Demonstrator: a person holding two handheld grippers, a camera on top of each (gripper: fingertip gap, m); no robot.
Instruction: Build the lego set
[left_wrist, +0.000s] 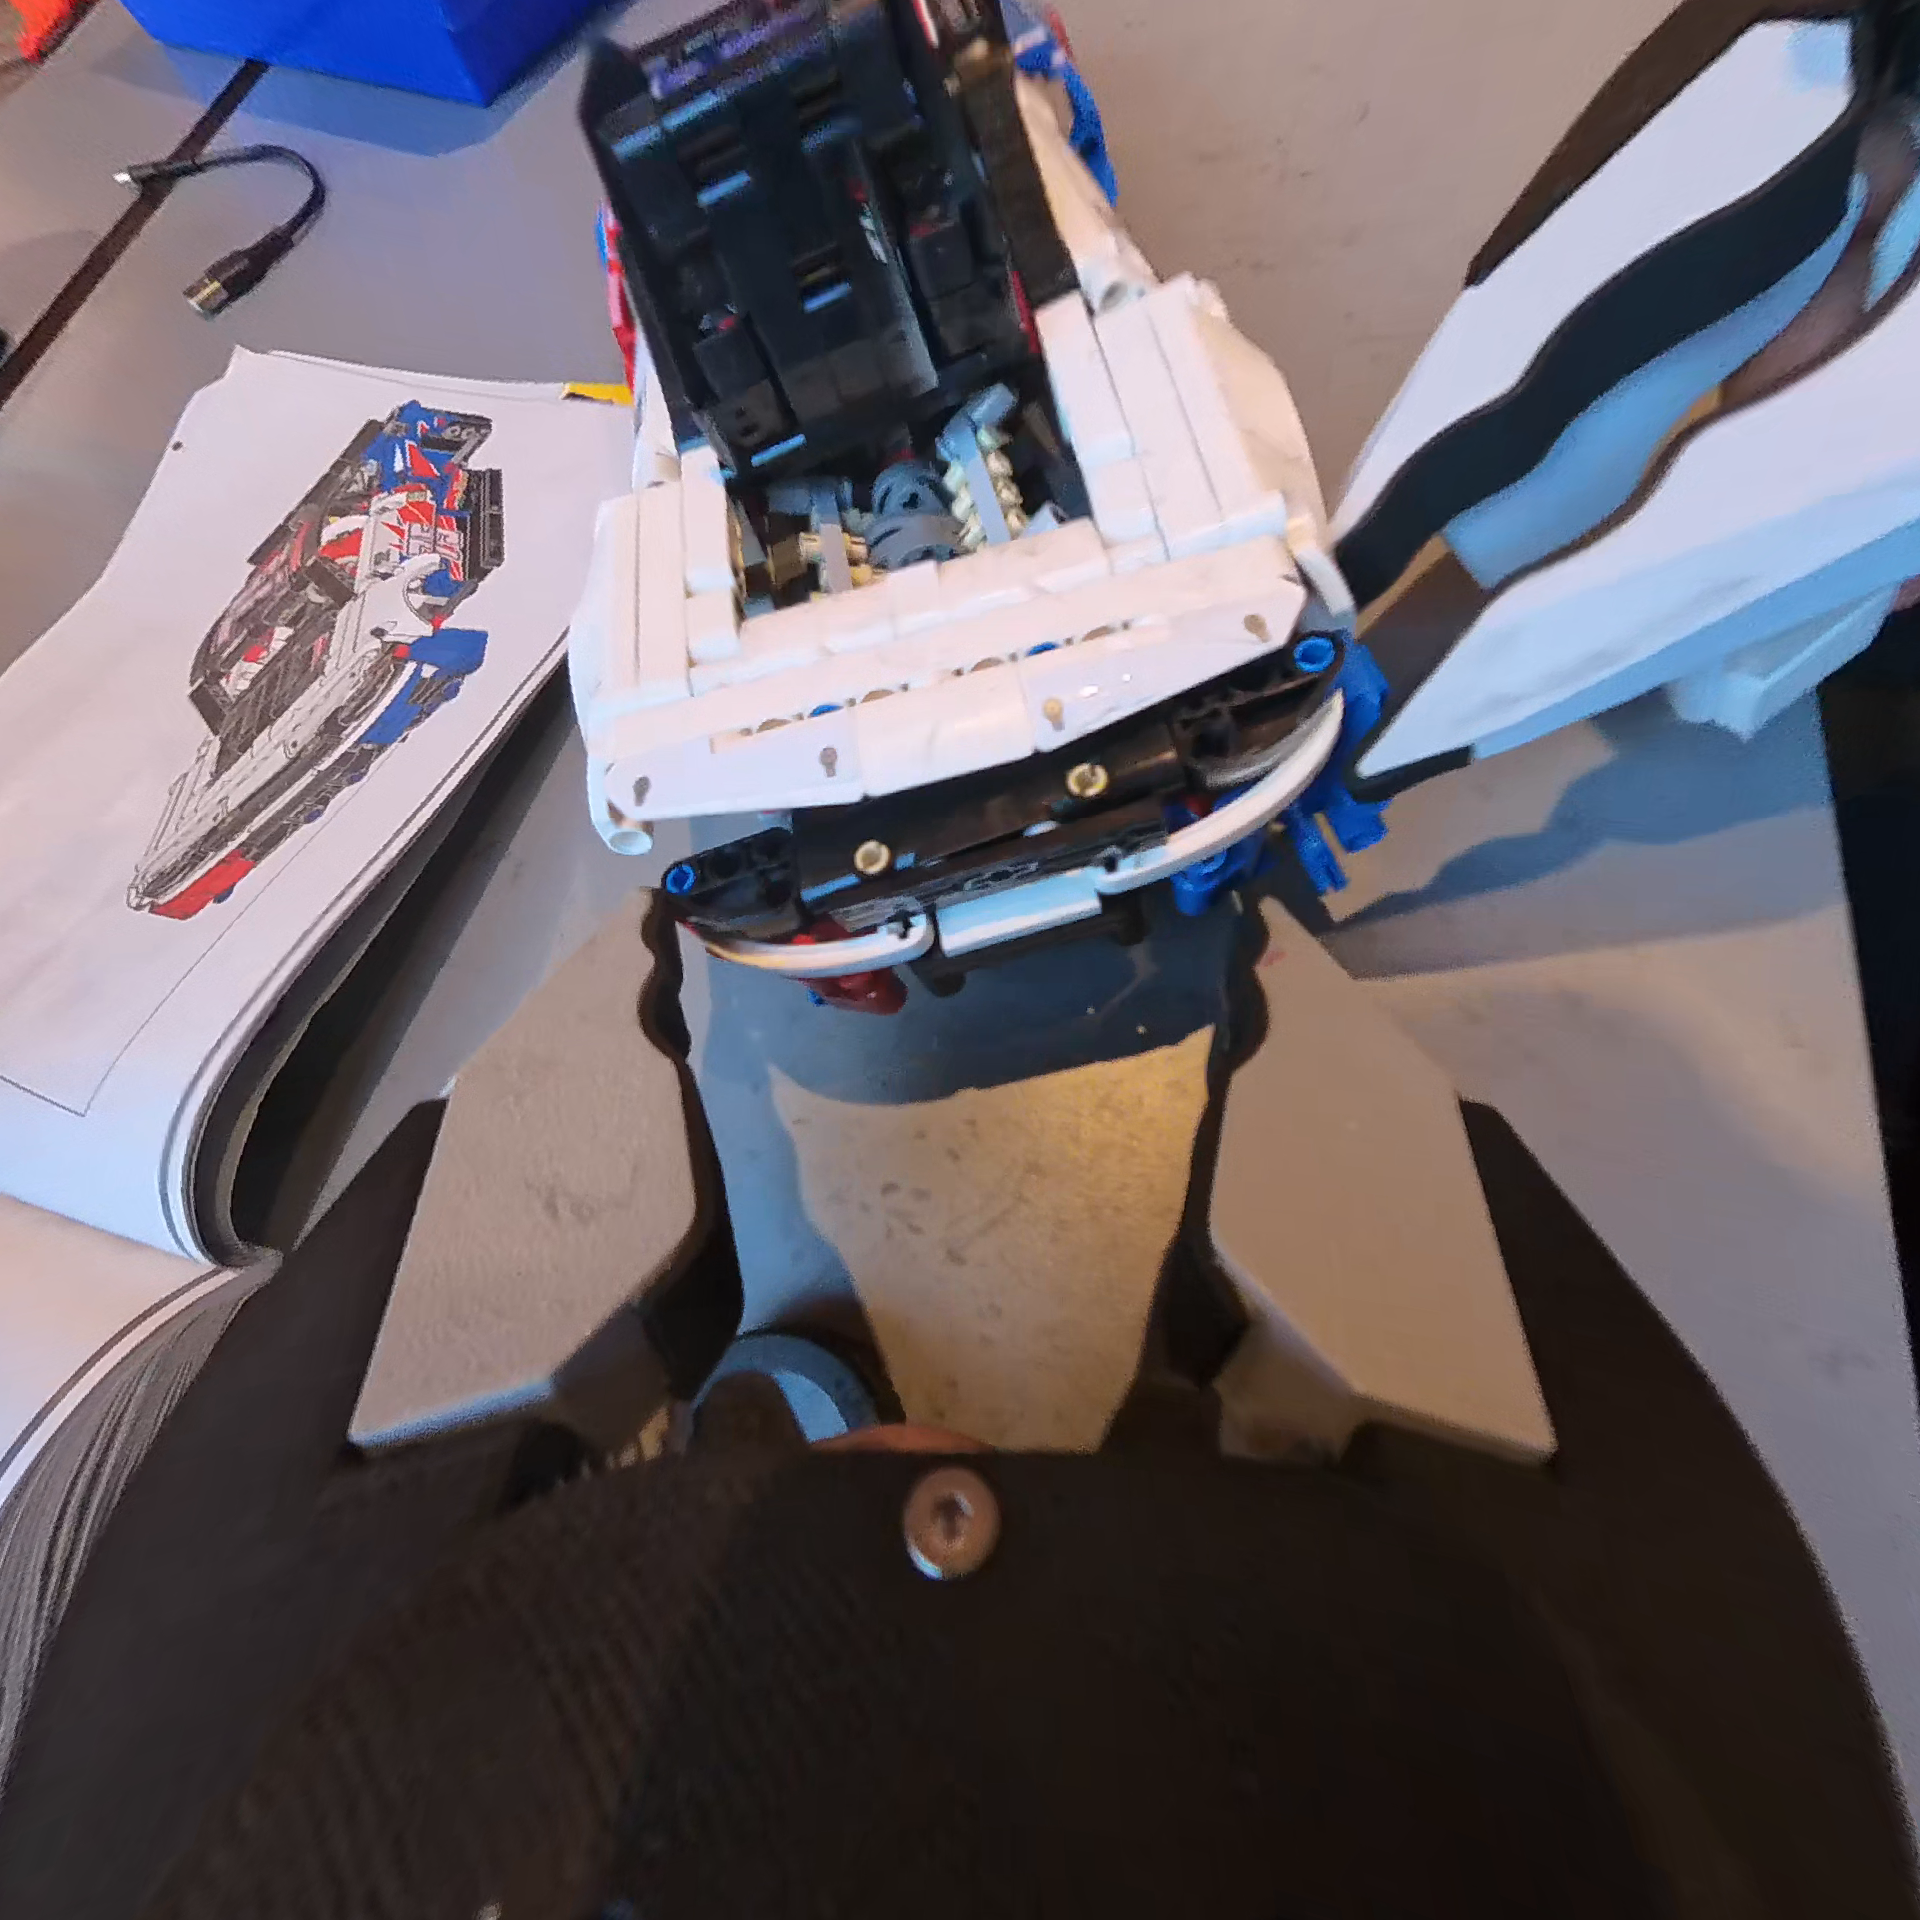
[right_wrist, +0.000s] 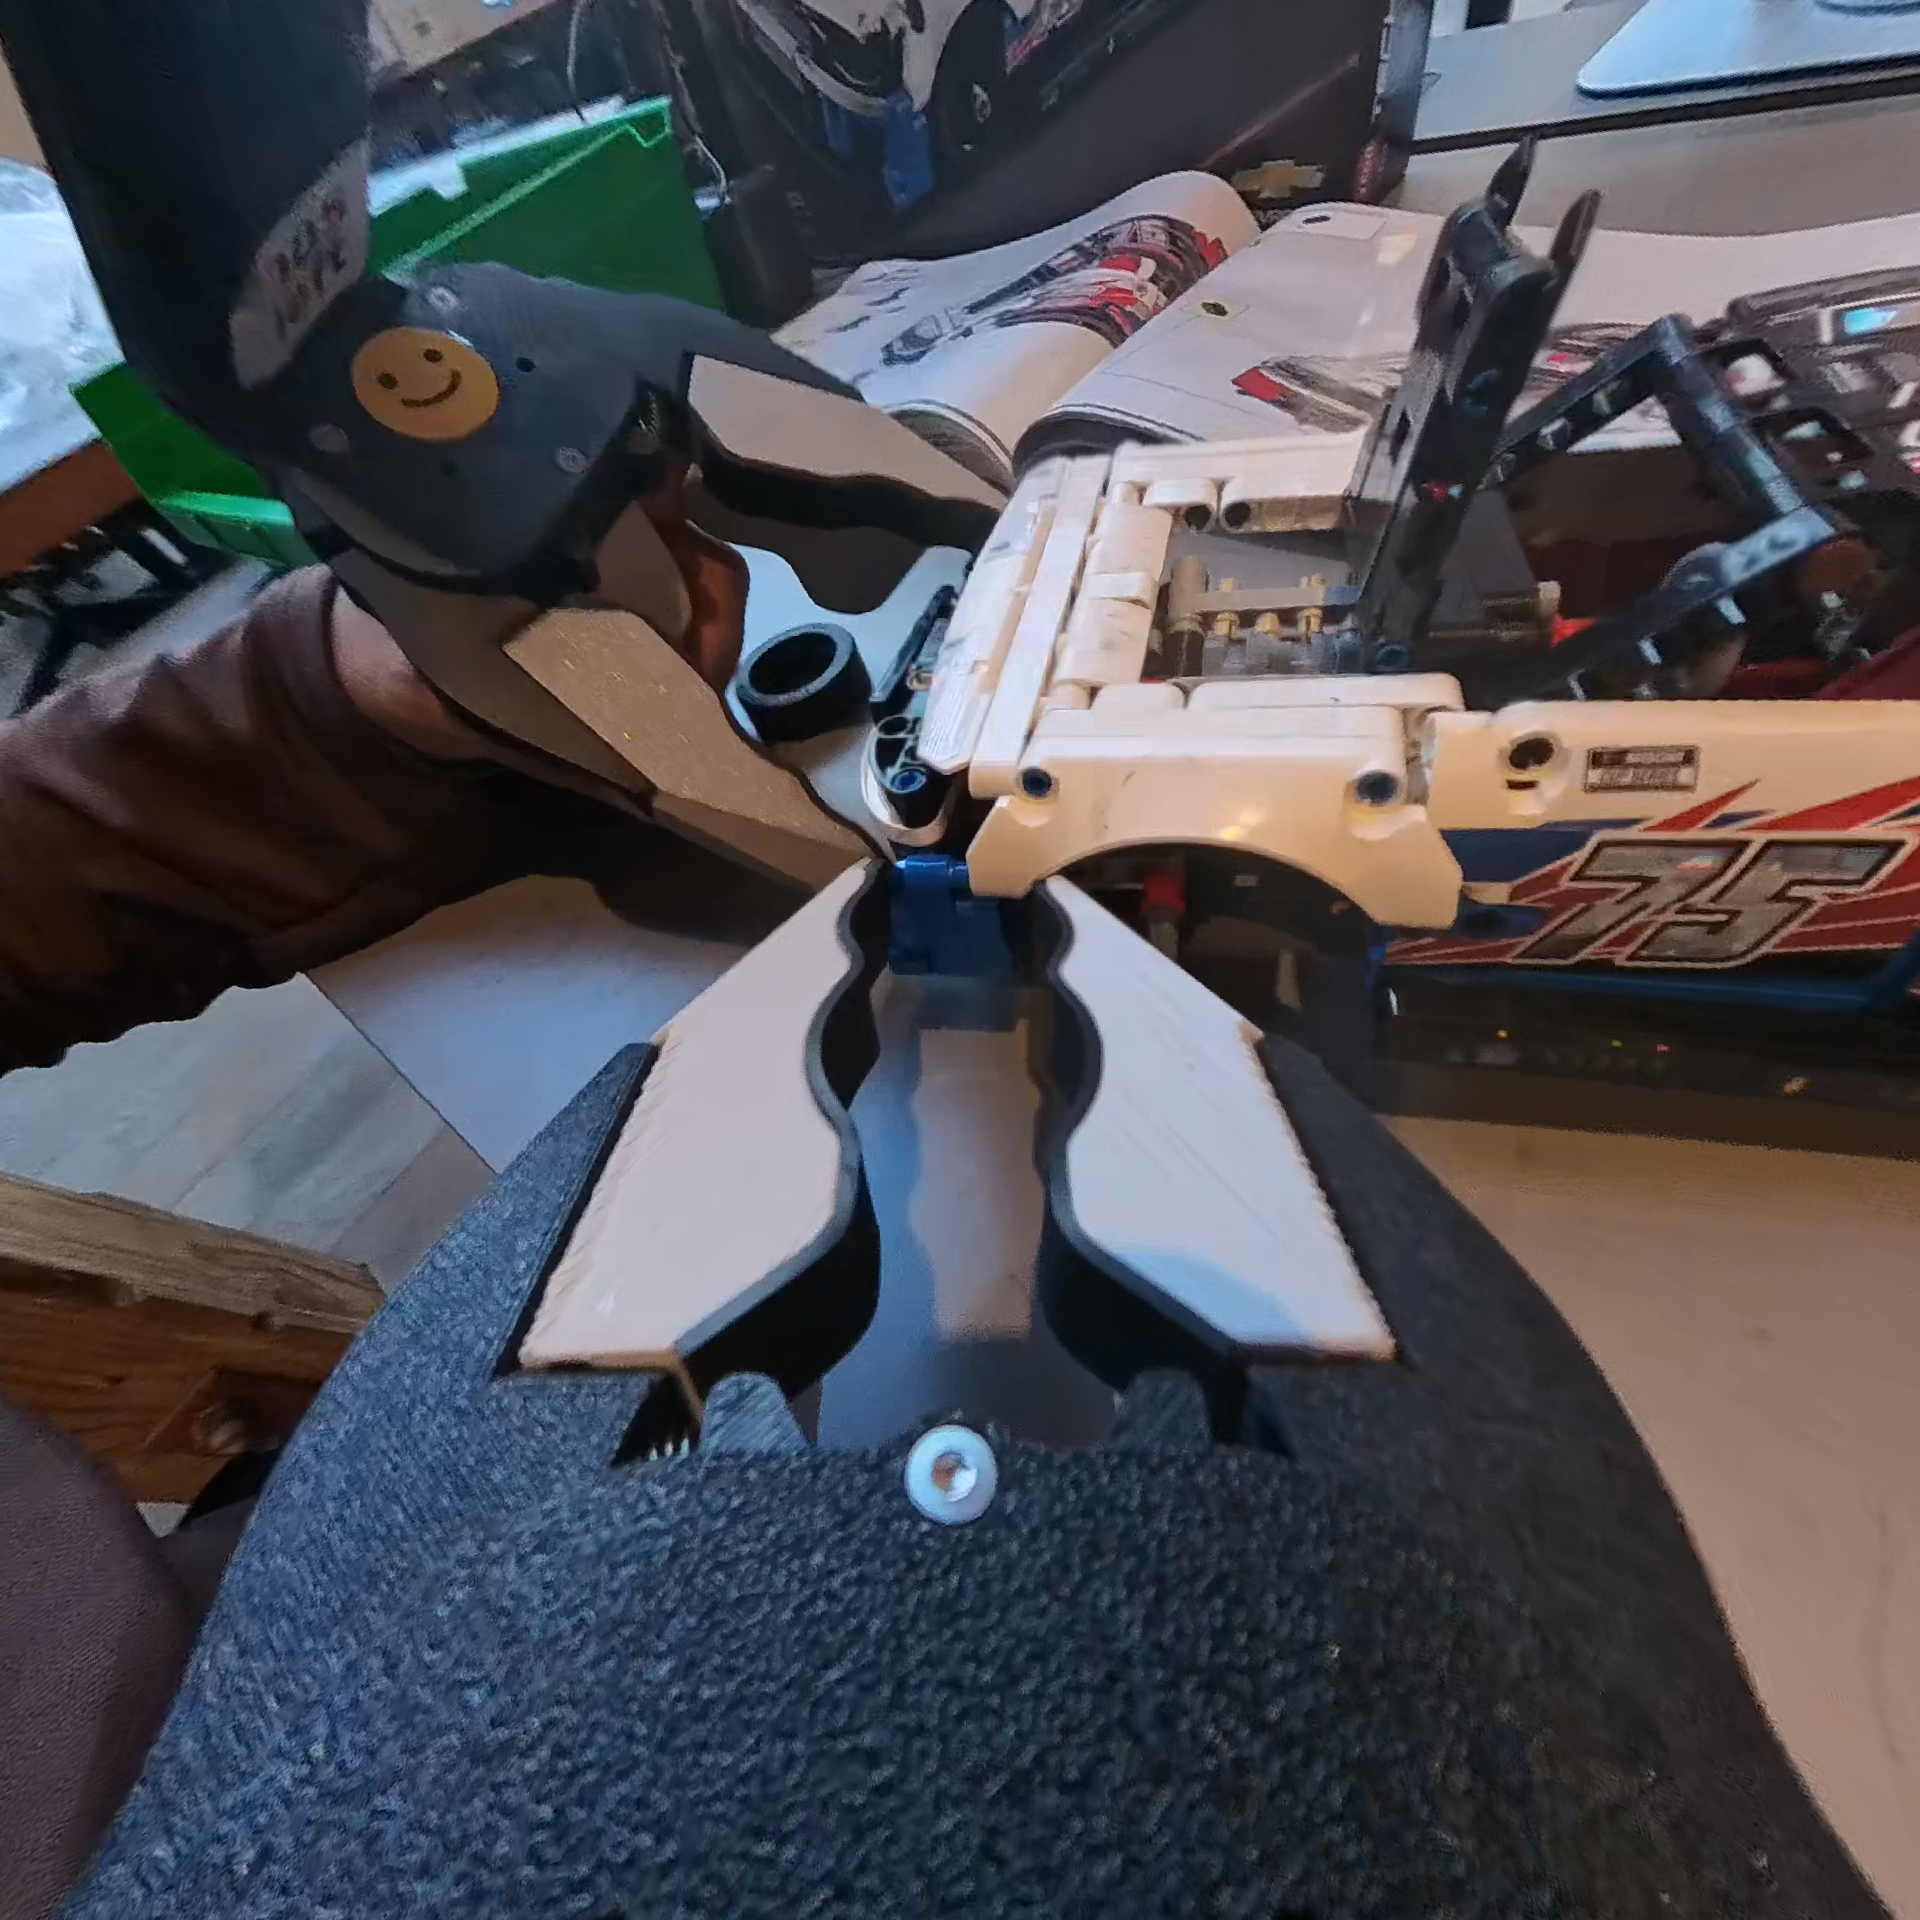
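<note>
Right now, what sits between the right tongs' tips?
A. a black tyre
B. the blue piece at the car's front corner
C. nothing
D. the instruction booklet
B: in the right wrist view the right tongs bracket the blue piece under the white car's front corner.

blue box (left_wrist: 343, 42): far left on table | black cable (left_wrist: 249, 223): near it, loose connector end | green bin (right_wrist: 540, 208): far left | wooden block (right_wrist: 156, 1340): near left | monitor stand (right_wrist: 1745, 42): far right
</note>
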